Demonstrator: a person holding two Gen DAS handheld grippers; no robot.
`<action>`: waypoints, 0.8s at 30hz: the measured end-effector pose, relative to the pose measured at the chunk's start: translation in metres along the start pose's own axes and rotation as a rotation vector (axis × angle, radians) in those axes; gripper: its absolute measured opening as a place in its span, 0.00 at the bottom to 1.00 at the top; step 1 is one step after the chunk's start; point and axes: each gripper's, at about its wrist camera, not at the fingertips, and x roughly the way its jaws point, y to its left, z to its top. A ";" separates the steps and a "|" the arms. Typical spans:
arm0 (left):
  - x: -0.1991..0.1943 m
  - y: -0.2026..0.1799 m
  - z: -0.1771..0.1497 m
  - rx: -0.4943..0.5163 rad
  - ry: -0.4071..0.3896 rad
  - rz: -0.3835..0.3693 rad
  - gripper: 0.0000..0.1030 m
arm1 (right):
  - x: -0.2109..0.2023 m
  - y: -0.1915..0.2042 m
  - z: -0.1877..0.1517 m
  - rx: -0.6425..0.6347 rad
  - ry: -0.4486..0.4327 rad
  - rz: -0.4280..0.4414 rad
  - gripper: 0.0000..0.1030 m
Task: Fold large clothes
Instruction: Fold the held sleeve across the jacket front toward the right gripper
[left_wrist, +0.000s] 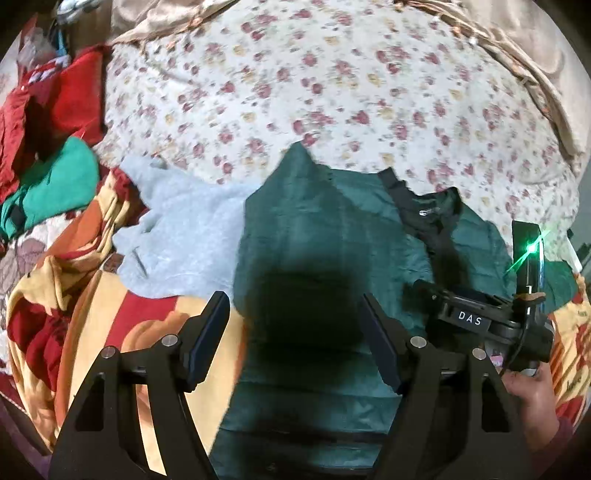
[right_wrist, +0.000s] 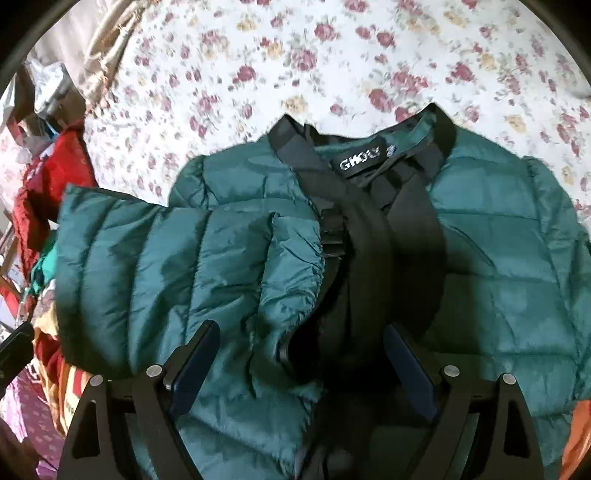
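Puffy, slick jacket (right_wrist: 498, 258) on the bed (right_wrist: 332, 55), one sleeve (right_wrist: 184, 266) folded across; grab the hem. Left tongs (left_wrist: 295, 339) and right tongs (right_wrist: 301, 365) gape wide, holding nothing.

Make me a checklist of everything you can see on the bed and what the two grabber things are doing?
Surface: bed with a white rose-print sheet; an orange-and-red floral blanket covers the near edge.
Job's things: teal quilted puffer jacket lying flat, black collar away from the cameras, one sleeve folded across the front.
Clutter: light grey fleece garment beside the jacket; red clothes and a bright green garment piled at the left.
Grippers: left gripper open above the jacket; right gripper open over the folded sleeve, gripping nothing.
Cables: thin black cable on the right tool.
Surroundings: beige fabric beyond the sheet.
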 end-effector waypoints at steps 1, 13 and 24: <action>0.003 0.003 0.000 -0.007 0.006 -0.001 0.70 | 0.005 0.001 0.001 -0.002 0.007 0.000 0.80; 0.035 0.017 -0.003 -0.057 0.063 0.005 0.70 | -0.005 0.007 0.001 -0.126 -0.082 -0.032 0.17; 0.049 -0.002 -0.010 -0.051 0.090 -0.014 0.70 | -0.076 -0.082 0.006 -0.044 -0.221 -0.253 0.15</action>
